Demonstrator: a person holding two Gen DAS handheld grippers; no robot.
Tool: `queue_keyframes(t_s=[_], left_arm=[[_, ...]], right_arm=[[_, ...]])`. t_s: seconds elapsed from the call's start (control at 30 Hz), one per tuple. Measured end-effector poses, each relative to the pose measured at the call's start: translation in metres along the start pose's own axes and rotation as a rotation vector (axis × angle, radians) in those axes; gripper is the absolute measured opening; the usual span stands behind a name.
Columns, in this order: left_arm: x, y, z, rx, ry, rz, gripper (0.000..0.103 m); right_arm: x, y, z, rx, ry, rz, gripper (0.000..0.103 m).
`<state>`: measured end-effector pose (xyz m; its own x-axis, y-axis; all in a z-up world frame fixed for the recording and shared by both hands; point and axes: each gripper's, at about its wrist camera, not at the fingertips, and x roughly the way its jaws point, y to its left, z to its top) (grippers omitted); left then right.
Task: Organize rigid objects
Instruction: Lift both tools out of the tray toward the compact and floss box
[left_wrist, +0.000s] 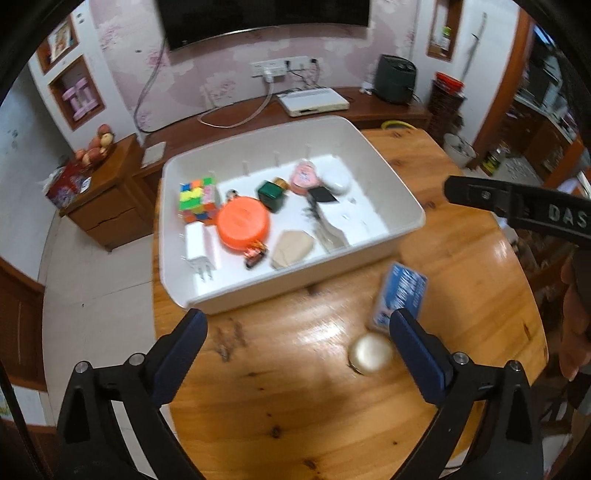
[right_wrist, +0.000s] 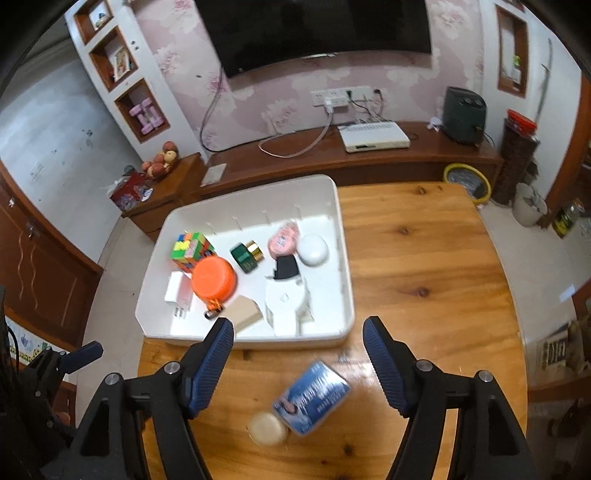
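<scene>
Both grippers, left (left_wrist: 295, 347) and right (right_wrist: 297, 369), are hanging spread and empty over the card (right_wrist: 311, 397) and puck (right_wrist: 267, 428), strays awaiting the bin (right_wrist: 341, 236).

Wall television (right_wrist: 317, 29) above low cabinet; white set-top box (right_wrist: 373, 137), dark appliance (right_wrist: 463, 114); fruit bowl (right_wrist: 162, 160) at left.
</scene>
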<state>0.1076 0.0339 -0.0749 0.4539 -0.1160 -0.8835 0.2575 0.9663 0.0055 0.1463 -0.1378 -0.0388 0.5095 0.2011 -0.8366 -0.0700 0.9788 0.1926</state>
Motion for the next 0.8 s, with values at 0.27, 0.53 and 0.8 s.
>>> queue_keyframes(t_s=[0.27, 0.53, 0.8], left_arm=[[0.02, -0.037, -0.029, 0.089, 0.02, -0.068, 0.102], [0.059, -0.054, -0.047, 0.103, 0.024, -0.105, 0.102], [0.082, -0.05, -0.053, 0.03, 0.066, -0.134, 0.102]], right_arm=[[0.028, -0.023, -0.031, 0.117, 0.109, -0.047, 0.074], [0.074, -0.04, -0.053, 0.268, 0.247, -0.022, 0.074], [0.11, -0.041, -0.055, 0.3, 0.326, -0.028, 0.074]])
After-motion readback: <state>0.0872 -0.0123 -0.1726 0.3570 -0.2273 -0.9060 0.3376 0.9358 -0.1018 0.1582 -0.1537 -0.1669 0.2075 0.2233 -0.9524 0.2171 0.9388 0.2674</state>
